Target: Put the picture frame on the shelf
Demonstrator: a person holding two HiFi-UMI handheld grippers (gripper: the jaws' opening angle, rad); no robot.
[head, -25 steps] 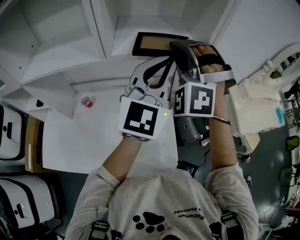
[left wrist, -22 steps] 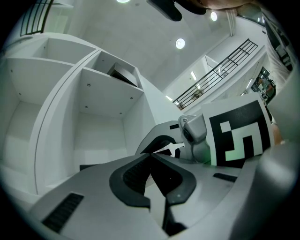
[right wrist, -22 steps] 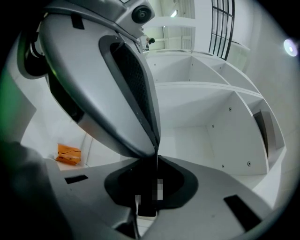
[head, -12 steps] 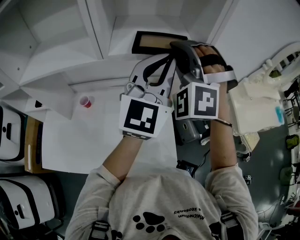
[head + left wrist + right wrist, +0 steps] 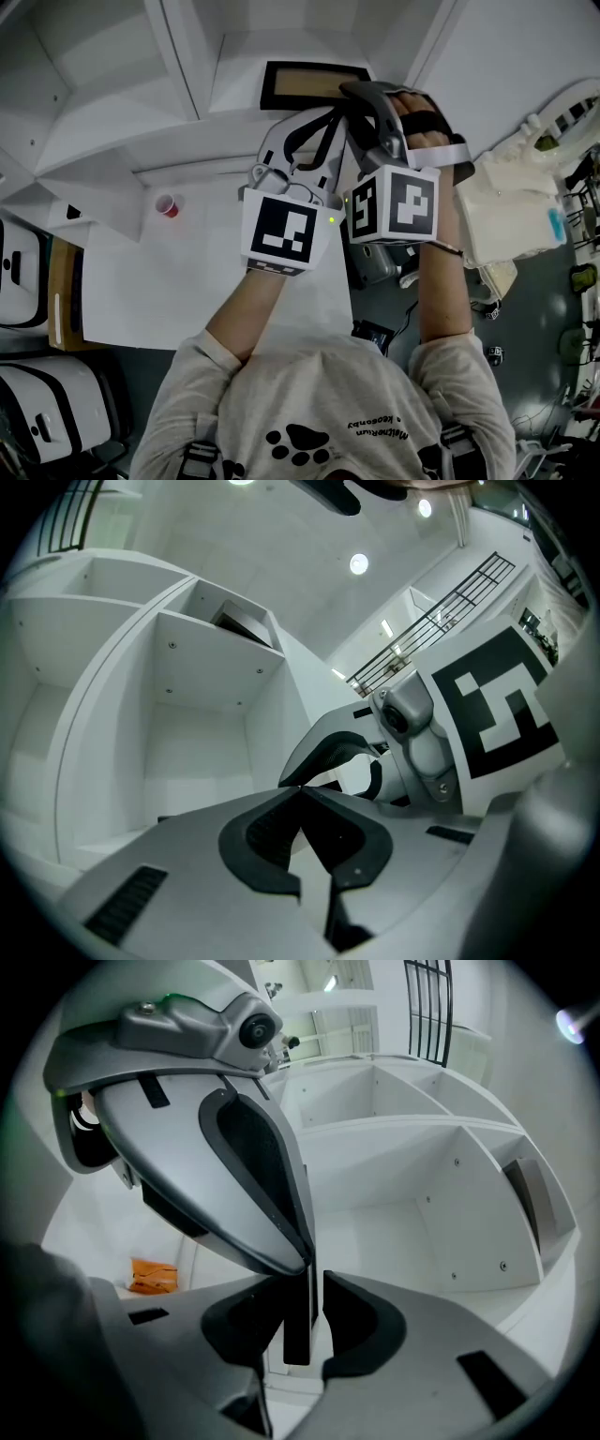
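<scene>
Gripping the picture frame (image 5: 309, 86), right hand-held gripper (image 5: 362, 95) reaches into a shelf compartment (image 5: 246, 54).

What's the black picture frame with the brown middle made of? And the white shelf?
Black picture frame: probably painted wood or plastic round a matte brown, cardboard-like backing; hard to tell. White shelf: likely smooth painted or laminated board, flat panels joined with small visible screws.
</scene>
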